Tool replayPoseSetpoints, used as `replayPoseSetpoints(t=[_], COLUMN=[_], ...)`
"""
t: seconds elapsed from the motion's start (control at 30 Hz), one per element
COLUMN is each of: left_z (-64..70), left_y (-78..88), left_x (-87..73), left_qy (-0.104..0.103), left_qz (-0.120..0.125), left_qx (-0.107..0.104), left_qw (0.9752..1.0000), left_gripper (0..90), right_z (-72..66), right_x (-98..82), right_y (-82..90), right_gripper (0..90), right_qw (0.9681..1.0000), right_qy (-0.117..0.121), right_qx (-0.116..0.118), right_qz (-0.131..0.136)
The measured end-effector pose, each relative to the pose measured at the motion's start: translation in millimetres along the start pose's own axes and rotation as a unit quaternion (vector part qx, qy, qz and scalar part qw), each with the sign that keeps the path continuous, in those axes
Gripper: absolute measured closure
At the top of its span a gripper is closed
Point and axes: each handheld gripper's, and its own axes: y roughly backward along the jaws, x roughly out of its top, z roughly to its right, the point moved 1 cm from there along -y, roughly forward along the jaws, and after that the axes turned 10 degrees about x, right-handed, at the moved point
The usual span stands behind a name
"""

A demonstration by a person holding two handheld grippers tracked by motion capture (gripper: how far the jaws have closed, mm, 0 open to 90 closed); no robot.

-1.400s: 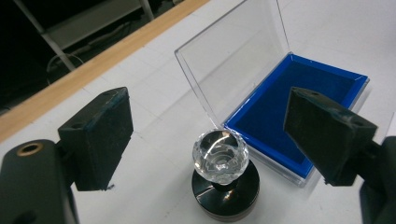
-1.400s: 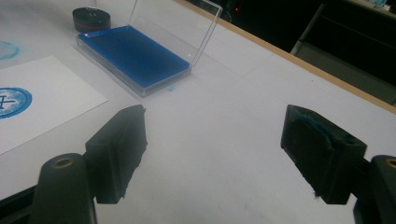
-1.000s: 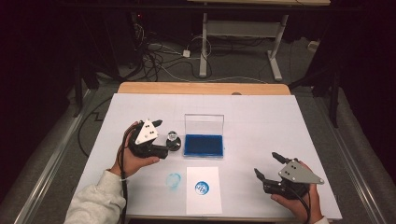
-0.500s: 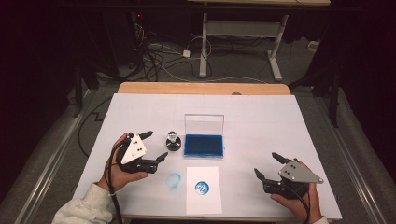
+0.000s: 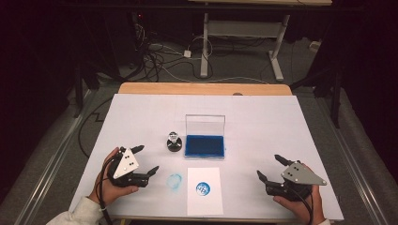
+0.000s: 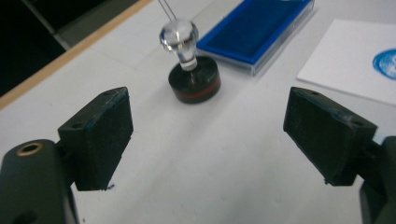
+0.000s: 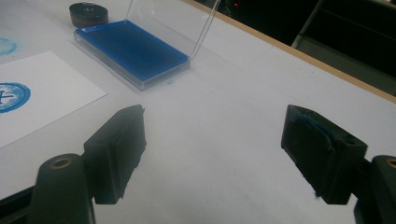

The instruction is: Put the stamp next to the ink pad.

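Resting spread and empty on the table (image 5: pixel 263 117), the left claw (image 5: pixel 143 161) has the stamp (image 5: pixel 174 141) just ahead, knob upright, beside the ink pad (image 5: pixel 205 145); the right claw (image 5: pixel 271 169), also spread, lies well apart.

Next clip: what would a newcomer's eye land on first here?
Probably the bright blue ink pad in its open clear case at the middle of the white table. Next, the blue round print on the paper sheet just in front of it, and the glass-knobbed stamp standing left of the pad.
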Motion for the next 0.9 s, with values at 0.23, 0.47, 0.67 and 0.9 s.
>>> replayPoseSetpoints(t=[0.23, 0.47, 0.67, 0.9], left_z=[6.4, 6.5, 5.9, 6.9], left_y=[2.4, 5.1, 5.1, 4.2], left_x=[-6.4, -9.5, -10.3, -8.9], left_qy=[-0.004, -0.008, -0.012, -0.015], left_qz=[-0.011, -0.009, -0.011, -0.012], left_qx=[-0.009, -0.011, -0.009, -0.008], left_qw=[0.9999, 0.9999, 0.9998, 0.9998], left_gripper=[15.7, 15.7, 15.7, 15.7], right_z=[-1.8, -4.5, -5.5, -3.6], right_x=[1.3, 4.2, 6.0, 4.3], right_y=[-0.2, -2.1, -4.8, -4.2], right_gripper=[21.9, 22.0, 22.0, 22.0], right_qw=[1.0, 0.9999, 0.9999, 0.9999], right_qy=[0.005, 0.012, 0.015, 0.01], right_qx=[-0.001, -0.001, -0.001, -0.001], right_qz=[0.0, -0.001, -0.003, -0.002])
